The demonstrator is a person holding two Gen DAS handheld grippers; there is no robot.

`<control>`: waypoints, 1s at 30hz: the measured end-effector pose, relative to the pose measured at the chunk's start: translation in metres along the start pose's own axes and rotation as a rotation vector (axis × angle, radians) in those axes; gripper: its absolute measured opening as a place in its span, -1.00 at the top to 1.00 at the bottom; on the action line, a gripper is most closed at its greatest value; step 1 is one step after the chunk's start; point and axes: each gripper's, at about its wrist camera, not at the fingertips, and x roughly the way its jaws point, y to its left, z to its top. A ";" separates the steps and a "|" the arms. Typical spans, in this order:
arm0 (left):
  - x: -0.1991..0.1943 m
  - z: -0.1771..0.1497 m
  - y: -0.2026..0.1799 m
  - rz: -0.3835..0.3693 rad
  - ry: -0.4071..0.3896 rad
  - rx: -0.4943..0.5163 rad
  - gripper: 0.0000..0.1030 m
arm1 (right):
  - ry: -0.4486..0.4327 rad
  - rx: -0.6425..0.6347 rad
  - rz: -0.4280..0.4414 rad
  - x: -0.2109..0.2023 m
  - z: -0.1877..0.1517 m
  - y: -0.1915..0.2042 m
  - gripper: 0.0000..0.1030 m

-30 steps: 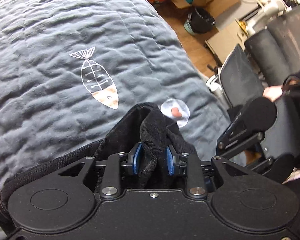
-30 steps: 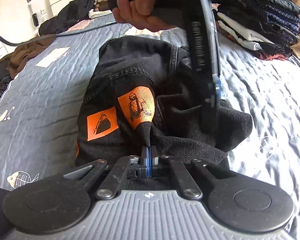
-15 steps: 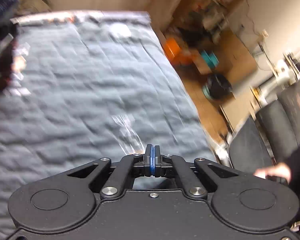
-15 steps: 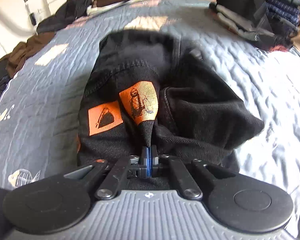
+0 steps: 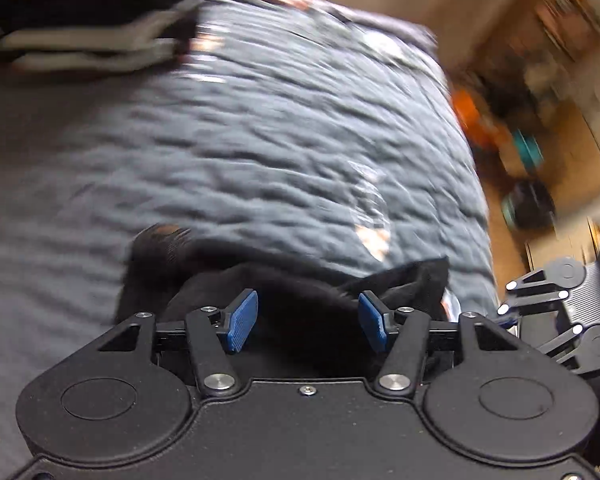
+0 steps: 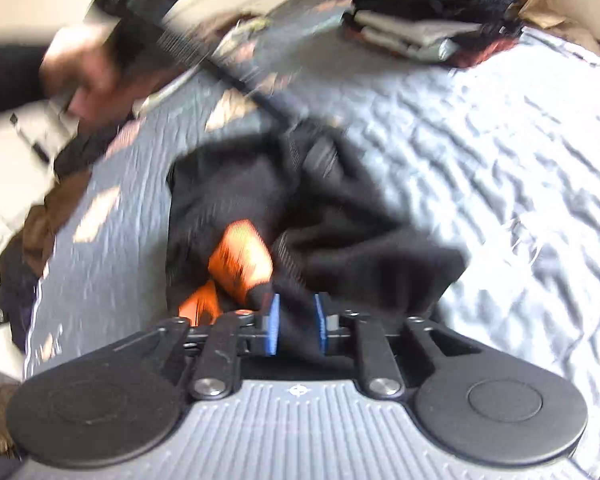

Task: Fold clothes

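1. The left gripper has its blue ribbed pads spread wide apart, holding nothing; black cloth lies between and just ahead of them, but no pad presses on it.
2. The right gripper stands partly open, its blue pads set either side of a fold of the same cloth; whether they still pinch it cannot be told through the blur.
3. The black garment is a heavy, denim-like weave, bunched in thick soft folds directly in front of the right gripper. Its long axis runs away from that gripper, toward the far side of the bed.
4. Orange printed patches sit on the garment just ahead and left of the right gripper's left pad; one is curled over a fold.
5. The bed's quilt is grey-blue, puckered and stitched, stretching ahead of both grippers.
6. A stack of folded clothes lies far ahead and right of the right gripper.
7. A person's hand, blurred, is ahead and to the left, gripping a dark handle.
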 end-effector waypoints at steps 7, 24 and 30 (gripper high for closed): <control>-0.031 -0.074 0.005 0.040 -0.077 -0.261 -0.19 | 0.053 -0.163 0.011 0.027 0.064 -0.004 -0.34; -0.040 -0.190 0.038 0.216 -0.326 -0.678 -0.23 | 0.437 -0.119 0.155 0.196 0.161 -0.006 -0.51; -0.044 -0.195 0.059 0.277 -0.403 -0.755 -0.23 | 0.437 -0.055 0.146 0.196 0.161 -0.002 0.52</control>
